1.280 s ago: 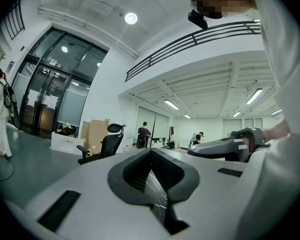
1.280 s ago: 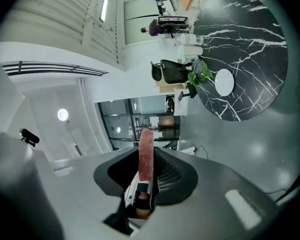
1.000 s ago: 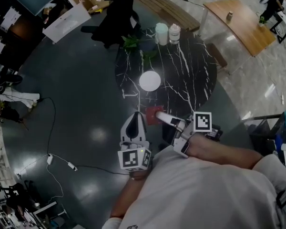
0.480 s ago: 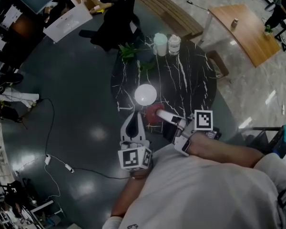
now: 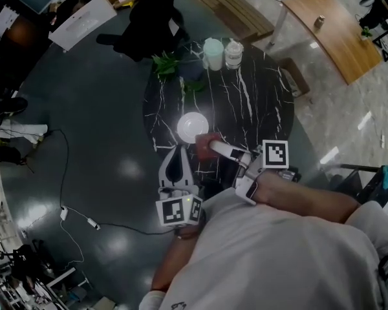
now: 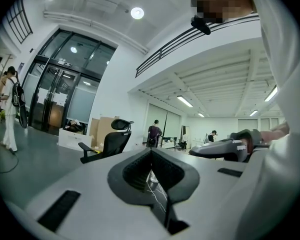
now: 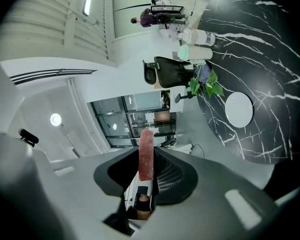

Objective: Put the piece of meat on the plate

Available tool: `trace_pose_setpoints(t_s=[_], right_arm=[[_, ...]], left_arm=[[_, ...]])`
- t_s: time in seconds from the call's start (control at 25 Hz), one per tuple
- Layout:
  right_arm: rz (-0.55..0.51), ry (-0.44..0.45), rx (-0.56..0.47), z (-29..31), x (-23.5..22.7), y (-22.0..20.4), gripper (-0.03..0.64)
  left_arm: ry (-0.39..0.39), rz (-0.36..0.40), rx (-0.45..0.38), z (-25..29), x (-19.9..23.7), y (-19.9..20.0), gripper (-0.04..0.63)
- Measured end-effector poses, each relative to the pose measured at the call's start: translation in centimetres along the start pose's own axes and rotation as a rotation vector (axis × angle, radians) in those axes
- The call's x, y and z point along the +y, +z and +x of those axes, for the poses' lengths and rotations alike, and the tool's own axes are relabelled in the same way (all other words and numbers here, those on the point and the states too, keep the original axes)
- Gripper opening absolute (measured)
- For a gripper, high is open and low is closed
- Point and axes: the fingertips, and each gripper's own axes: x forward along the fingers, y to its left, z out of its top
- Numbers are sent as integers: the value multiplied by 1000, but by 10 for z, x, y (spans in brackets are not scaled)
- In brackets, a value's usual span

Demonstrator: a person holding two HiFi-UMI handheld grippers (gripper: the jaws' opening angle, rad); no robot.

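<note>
Left gripper (image 5: 175, 151): jaws together, nothing between them. White plate (image 5: 191, 126) sits on the black marble table (image 5: 252, 102). Piece of meat (image 5: 205, 143) is at the plate's five o'clock, by its rim, clamped edgewise in the right gripper (image 5: 216, 149).

Table (image 5: 258, 108): round, black marble top with white veins.
Plate (image 5: 193, 126): white, round, flat on the top near its left rim.
Cup (image 5: 213, 51): pale green, upright, well beyond the plate at the far rim.
Jar (image 5: 233, 51): white, upright, beyond the plate, slightly right.
Plant (image 5: 171, 64): green leaves beyond the plate, slightly left.
</note>
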Motion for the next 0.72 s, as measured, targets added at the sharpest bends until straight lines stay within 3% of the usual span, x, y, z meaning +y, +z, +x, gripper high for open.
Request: trace_pose_setpoints(t_s=[0.56,0.72], right_arm=[[-46,-181,-103,63,-77,61,83],[-70,-249,-126,75,-109,79,83]], left_arm=[[-64,-48,118,73,67,-53,8],[-102,-11,149,92,82,-76,8]])
